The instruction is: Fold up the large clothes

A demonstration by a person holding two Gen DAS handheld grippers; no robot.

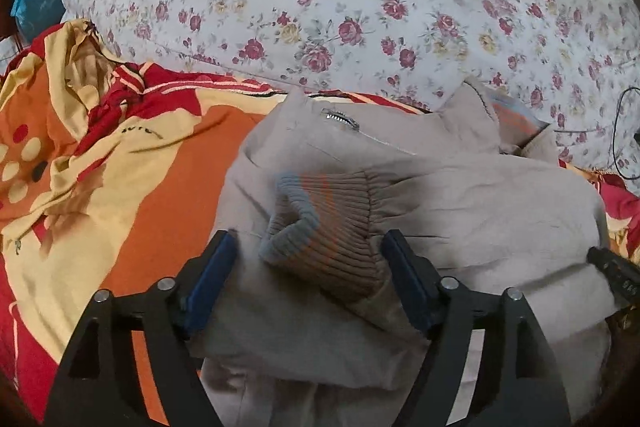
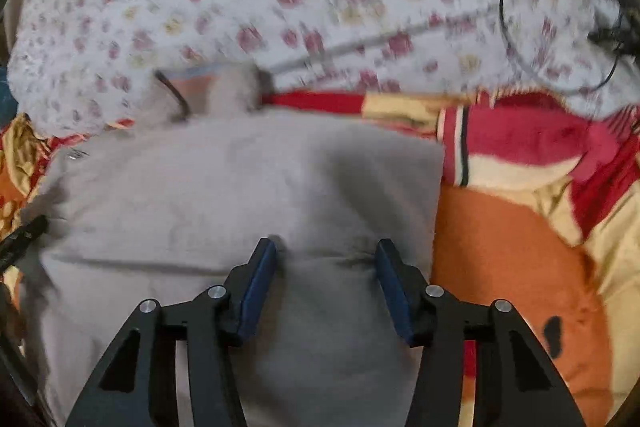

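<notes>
Beige jacket (image 1: 400,187) lay bunched on the orange-and-red bedspread (image 1: 160,163), near side of the bed, with the floral quilt (image 1: 360,7) behind it. Already partly folded into a thick slab; zipper pull (image 1: 340,119) visible near the far edge.

Left gripper (image 1: 306,243): jaws wide apart, straddling the ribbed cuff (image 1: 320,223), which lay on top of the folded body. Pads beside the cuff, not pinching it.

Right gripper (image 2: 326,251): jaws also apart, held over the plain beige panel, near the jacket's right edge. Whether the tips touched the cloth could not be told; this view was motion-blurred.

Judgement: step in hand looked like taking hold for the next fold or tucking the sleeve. To do it well, the left should close across the cuff's ribbing, not the loose cloth under it. The right should pinch all layers at the edge, so the slab turns as one.

Risk: stacked layers sliding apart.
</notes>
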